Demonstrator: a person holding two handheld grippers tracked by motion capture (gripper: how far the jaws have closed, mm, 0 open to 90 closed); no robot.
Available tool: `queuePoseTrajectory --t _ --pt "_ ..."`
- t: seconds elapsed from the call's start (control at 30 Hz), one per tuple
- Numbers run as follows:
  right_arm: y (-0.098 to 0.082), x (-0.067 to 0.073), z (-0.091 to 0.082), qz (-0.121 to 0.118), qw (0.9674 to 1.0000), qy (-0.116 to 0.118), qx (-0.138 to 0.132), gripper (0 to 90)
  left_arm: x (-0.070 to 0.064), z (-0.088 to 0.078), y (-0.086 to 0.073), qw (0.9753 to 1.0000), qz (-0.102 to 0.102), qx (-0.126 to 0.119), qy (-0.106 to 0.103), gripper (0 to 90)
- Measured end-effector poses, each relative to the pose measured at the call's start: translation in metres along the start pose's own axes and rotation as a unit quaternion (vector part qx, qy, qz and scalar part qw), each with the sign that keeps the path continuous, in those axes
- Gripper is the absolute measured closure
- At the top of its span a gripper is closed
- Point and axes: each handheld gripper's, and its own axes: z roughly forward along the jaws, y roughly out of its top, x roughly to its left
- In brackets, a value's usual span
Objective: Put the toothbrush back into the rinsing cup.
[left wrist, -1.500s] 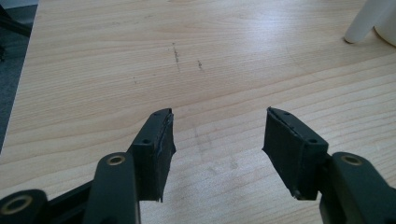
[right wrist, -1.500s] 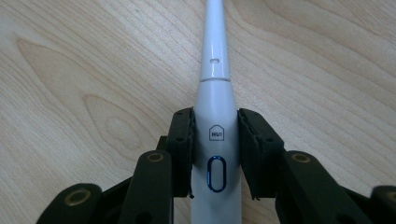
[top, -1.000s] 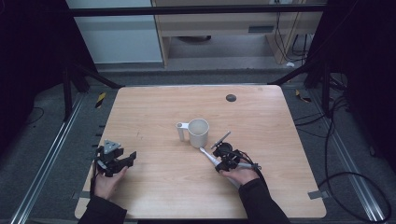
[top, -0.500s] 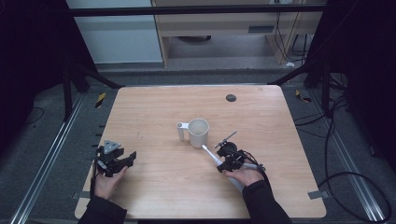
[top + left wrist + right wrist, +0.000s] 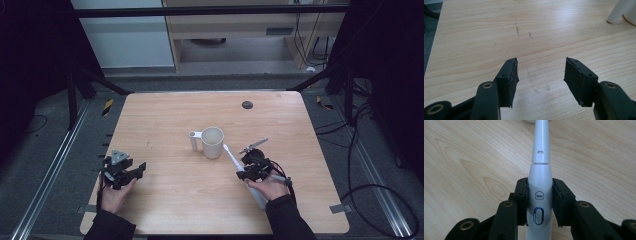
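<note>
Right claw (image 5: 248, 169) lifted, pinching toothbrush (image 5: 539, 195), head cut off | left claw (image 5: 541, 75) narrowing, empty

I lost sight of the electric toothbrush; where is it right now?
The toothbrush is clamped in the right gripper, right of centre in the high view, its head slanting toward the white mug nearby.

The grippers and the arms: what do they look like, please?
Both grippers, left and right, are black, with hinged metal links, brass-coloured pivots and flat dark pads. The left gripper carries a grey three-cornered plate. The person wears dark long sleeves.
</note>
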Motion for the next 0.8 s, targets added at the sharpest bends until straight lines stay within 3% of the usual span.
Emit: queuePoseTrajectory --t 0.3,0.4,0.47,0.57,0.8 --pt "0.000 -0.003 -0.013 0.008 0.9991 -0.005 -0.041 67.6 0.000 0.000 0.000 1.0000 0.000 0.000 -0.001 43.4" --pt "0.002 -0.006 -0.025 0.012 0.9971 -0.008 -0.074 67.6 0.000 0.000 0.000 1.0000 0.000 -0.001 -0.001 43.5" --pt "0.002 -0.006 -0.028 0.015 0.9965 -0.010 -0.082 67.6 0.000 0.000 0.000 1.0000 -0.001 -0.001 -0.001 43.5" --pt "0.005 -0.009 -0.038 0.021 0.9916 -0.019 -0.126 67.6 0.000 0.000 0.000 1.0000 -0.001 -0.002 0.000 43.5" --pt "0.012 -0.010 -0.049 0.044 0.9788 -0.029 -0.198 67.6 -0.001 0.000 0.000 1.0000 -0.001 -0.004 0.000 43.5"
